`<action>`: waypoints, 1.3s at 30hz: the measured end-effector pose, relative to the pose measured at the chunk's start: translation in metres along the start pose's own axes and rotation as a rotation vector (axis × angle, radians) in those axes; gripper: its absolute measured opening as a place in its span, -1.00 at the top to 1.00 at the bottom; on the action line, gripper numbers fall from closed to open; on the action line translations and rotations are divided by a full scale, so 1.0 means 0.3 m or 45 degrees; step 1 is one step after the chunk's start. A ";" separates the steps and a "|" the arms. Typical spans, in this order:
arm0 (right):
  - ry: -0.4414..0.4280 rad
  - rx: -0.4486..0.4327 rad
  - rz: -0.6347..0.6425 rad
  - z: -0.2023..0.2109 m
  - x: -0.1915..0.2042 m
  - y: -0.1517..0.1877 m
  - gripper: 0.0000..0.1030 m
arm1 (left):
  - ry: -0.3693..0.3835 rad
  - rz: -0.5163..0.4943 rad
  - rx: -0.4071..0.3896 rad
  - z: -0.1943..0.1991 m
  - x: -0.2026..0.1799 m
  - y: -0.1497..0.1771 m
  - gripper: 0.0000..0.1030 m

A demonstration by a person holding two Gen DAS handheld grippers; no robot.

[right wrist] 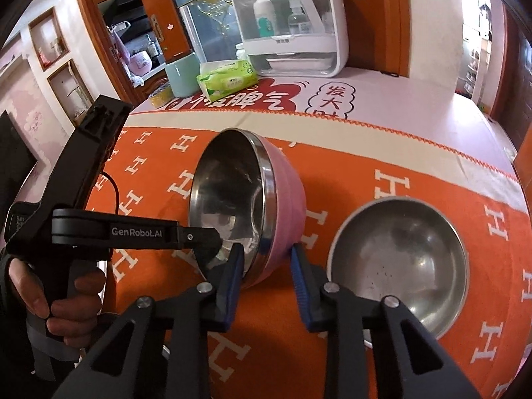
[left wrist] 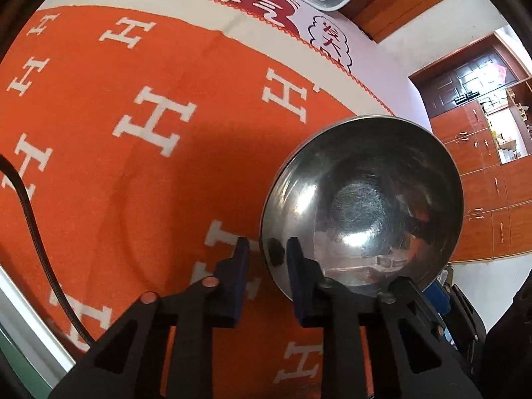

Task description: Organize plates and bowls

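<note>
Right wrist view, claw: your right claw (right wrist: 266, 252) is clamped on the wall of the pink bowl (right wrist: 289, 193), with one blue pad inside the shiny lining and the other against the pink outside.
Left wrist view, claw: your left claw (left wrist: 267, 249) is pinched tight on that same bowl's rim. One finger is inside the steel, the other outside over the cloth.
Pink bowl: it's tipped up on its side between your two claws. In the right wrist view the mouth faces left and the pink base faces right. Whether its lower edge touches the cloth, you can't tell from here.
Hand: your hand (right wrist: 63, 302) is wrapped round the left claw's black handle, low at the left edge of the right wrist view.
Steel bowl (right wrist: 399, 232): this one sits upright on the cloth, just right of your right claw and apart from the pink one.
Cloth: the orange cloth (right wrist: 365, 173) with white H letters is spread under both bowls.
Cable: a black cable (left wrist: 30, 206) snakes across the cloth at the left of the left wrist view.
Far edge: a green tissue pack (right wrist: 227, 81) lies past the cloth on a printed white cover. A pale green cup (right wrist: 181, 74) stands just left of it.
White box (right wrist: 289, 23): it stands behind the tissue pack, and bottles show through its clear front.
Background: wooden cabinets (left wrist: 482, 179) line the wall beyond the table.
</note>
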State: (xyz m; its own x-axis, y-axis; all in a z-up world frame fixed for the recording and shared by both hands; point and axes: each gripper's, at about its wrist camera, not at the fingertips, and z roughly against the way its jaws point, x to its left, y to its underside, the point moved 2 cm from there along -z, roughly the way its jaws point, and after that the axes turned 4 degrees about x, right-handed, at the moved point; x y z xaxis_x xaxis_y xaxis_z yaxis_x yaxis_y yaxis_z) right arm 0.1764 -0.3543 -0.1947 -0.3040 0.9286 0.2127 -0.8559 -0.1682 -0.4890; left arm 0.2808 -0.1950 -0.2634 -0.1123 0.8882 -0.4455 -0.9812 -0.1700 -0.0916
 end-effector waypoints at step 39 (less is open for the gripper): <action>0.035 -0.170 0.000 0.219 0.063 0.039 0.50 | 0.135 -0.077 -0.258 0.271 -0.087 0.156 0.75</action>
State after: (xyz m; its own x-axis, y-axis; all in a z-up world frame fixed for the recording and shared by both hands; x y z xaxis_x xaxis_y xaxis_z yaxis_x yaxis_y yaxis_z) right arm 0.1332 -0.3603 -0.1407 -0.2907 0.9377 0.1904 -0.7923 -0.1244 -0.5973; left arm 0.2249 -0.1913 -0.1837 -0.0269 0.8513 -0.5240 -0.9327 -0.2099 -0.2931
